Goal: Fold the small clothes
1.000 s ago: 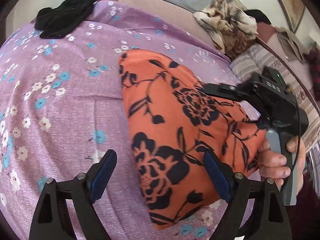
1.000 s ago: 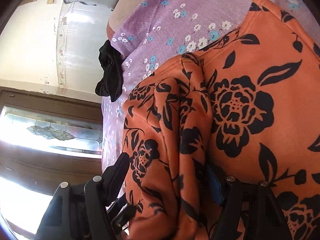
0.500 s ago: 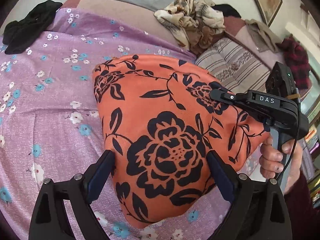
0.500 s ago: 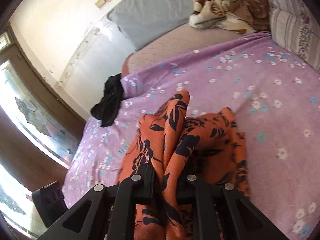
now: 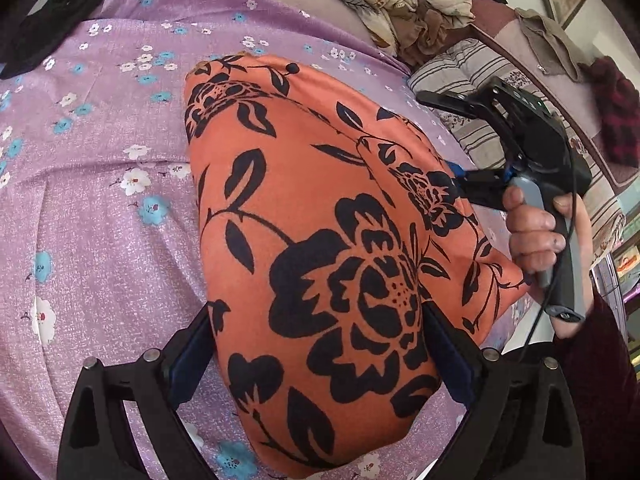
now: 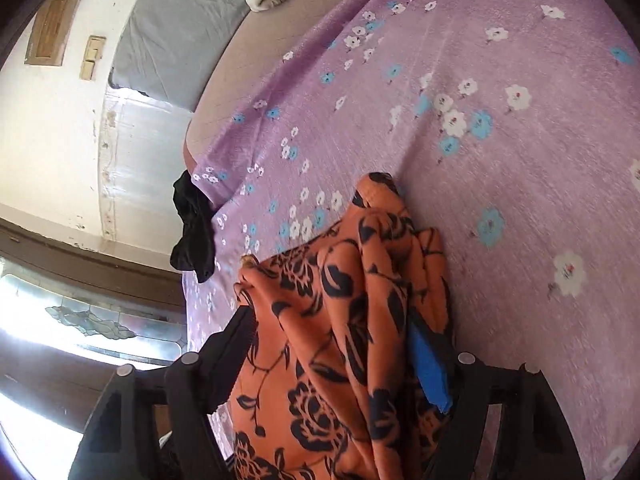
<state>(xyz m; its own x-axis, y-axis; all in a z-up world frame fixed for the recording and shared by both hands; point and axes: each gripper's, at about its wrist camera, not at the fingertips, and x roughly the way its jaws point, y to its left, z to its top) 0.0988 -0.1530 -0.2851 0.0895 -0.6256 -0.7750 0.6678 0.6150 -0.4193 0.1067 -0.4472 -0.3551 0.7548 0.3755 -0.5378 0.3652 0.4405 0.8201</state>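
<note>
An orange garment with black flowers [image 5: 320,208] lies folded on the purple flowered sheet [image 5: 100,200]. My left gripper [image 5: 316,312] stands open over its near end, one finger on each side of the cloth. At the garment's right edge is my right gripper [image 5: 438,136], held by a hand [image 5: 532,232]. In the right wrist view its jaws [image 6: 328,316] are opening, and a bunched fold of the garment [image 6: 340,320] hangs loosely between them. One blue pad [image 6: 430,368] shows bare beside the cloth.
A black garment [image 5: 52,12] lies at the sheet's far left corner. A crumpled patterned blanket [image 5: 404,4] and a striped cushion [image 5: 472,76] sit at the back right. A grey pillow [image 6: 176,36] leans on the wall, and a window [image 6: 80,320] is beside the bed.
The right gripper shut on a bunch of the orange garment, carried it across, and now stands wide again. The left gripper has moved in closer over the garment's near end.
</note>
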